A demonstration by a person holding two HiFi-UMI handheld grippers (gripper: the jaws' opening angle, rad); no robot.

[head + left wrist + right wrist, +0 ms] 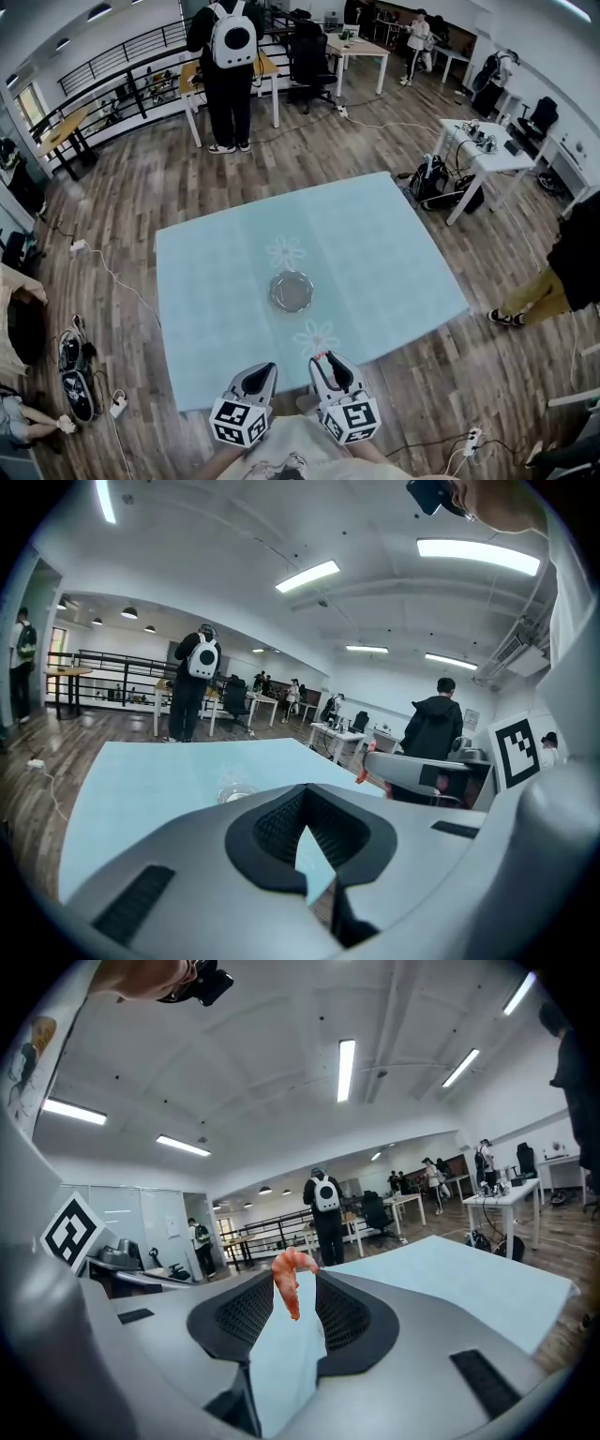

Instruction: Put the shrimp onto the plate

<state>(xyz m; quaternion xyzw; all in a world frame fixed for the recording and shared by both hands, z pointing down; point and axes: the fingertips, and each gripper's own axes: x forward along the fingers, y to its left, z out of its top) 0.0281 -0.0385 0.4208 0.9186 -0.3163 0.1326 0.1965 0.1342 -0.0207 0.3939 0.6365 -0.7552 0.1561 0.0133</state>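
- While the right gripper hangs above the near edge of the pale blue cloth-covered table, its jaw tips pinch an orange-pink curled shrimp by its upper, curled end. The tapered end dangles free below. A tip grip was likely chosen so the body clears the pads and drops cleanly.
- Jaws stand fairly wide, held apart by the shrimp between them. Soft item, so a light pinch is judged to be enough.
- Round clear glass plate sits at the table's centre, empty and well ahead of both grippers. Shrimp not yet over it.
- Left gripper: tips pressed together, nothing between them. It is low, just beside the right one at the table edge. Judged idle, parked out of the carry path.
- Step in hand: carry. The next move calls for a forward reach until the shrimp is over the plate, then lowering before release. Risk: the smooth glass could let it slide or bounce out.
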